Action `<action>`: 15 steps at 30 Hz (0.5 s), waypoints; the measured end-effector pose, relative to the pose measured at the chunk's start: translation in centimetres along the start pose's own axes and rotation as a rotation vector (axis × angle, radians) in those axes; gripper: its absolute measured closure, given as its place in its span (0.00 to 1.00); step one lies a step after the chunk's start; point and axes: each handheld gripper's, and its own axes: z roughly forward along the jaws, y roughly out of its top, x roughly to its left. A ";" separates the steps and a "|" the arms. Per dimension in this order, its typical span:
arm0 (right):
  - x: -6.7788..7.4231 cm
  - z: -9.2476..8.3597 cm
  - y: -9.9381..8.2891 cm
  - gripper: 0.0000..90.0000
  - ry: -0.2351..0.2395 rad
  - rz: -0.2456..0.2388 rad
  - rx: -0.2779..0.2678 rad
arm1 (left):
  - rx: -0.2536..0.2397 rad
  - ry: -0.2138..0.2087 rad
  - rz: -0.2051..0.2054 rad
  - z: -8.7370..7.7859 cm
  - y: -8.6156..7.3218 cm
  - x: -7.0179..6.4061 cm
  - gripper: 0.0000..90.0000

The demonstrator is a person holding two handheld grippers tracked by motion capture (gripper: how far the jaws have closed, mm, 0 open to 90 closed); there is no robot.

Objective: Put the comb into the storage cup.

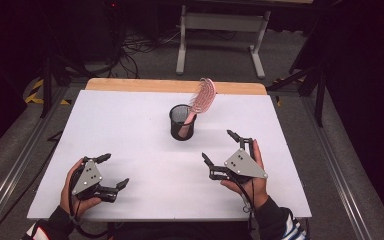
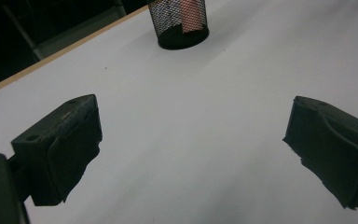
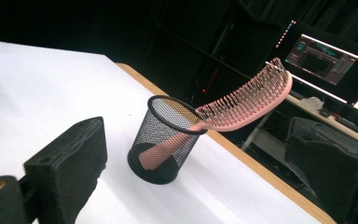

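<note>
item: pink hairbrush [image 1: 202, 97], standing handle-down in the black mesh cup [image 1: 182, 122] near the middle of the white table [image 1: 130, 130], bristle head leaning out over the rim. left gripper [image 1: 111, 172] and right gripper [image 1: 221, 147] are both resting near the front edge, jaws spread wide, holding nothing. step: brush looking placed, hands standing off. next move, likely: right gripper reaching forward for the brush head.
</note>
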 end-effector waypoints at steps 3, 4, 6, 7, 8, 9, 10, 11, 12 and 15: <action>0.1 -0.1 -0.1 0.07 -0.006 -0.010 -0.001 | -0.002 0.002 0.002 -0.1 0.0 0.0 0.05; 0.1 -0.2 -0.2 0.07 -0.007 -0.014 0.001 | -0.003 0.002 0.001 -0.1 0.0 0.0 0.05; 0.1 -0.2 -0.3 0.07 -0.009 -0.016 0.001 | -0.003 0.002 -0.001 -0.1 0.0 0.0 0.05; 0.1 -0.3 -0.4 0.07 -0.010 -0.012 0.000 | -0.002 0.001 0.000 -0.1 0.0 0.0 0.05; 0.2 -0.3 -0.4 0.07 -0.009 -0.013 0.003 | -0.003 0.000 0.000 -0.1 0.0 -0.1 0.05; 0.2 -0.4 -0.5 0.07 -0.009 -0.014 0.006 | -0.003 0.000 0.001 -0.1 0.0 -0.1 0.05; 0.2 -0.4 -0.6 0.07 -0.006 -0.012 0.007 | -0.001 0.000 0.003 -0.1 0.0 -0.1 0.05; 0.2 -0.4 -0.7 0.07 -0.003 -0.013 0.008 | 0.001 0.000 0.006 -0.1 0.1 -0.1 0.05; 0.3 -0.5 -0.8 0.07 -0.009 -0.016 0.010 | 0.001 -0.001 0.006 -0.1 0.1 -0.1 0.05; 0.4 -0.5 -1.1 0.08 -0.021 -0.027 0.015 | 0.001 -0.001 0.006 -0.1 0.1 -0.1 0.05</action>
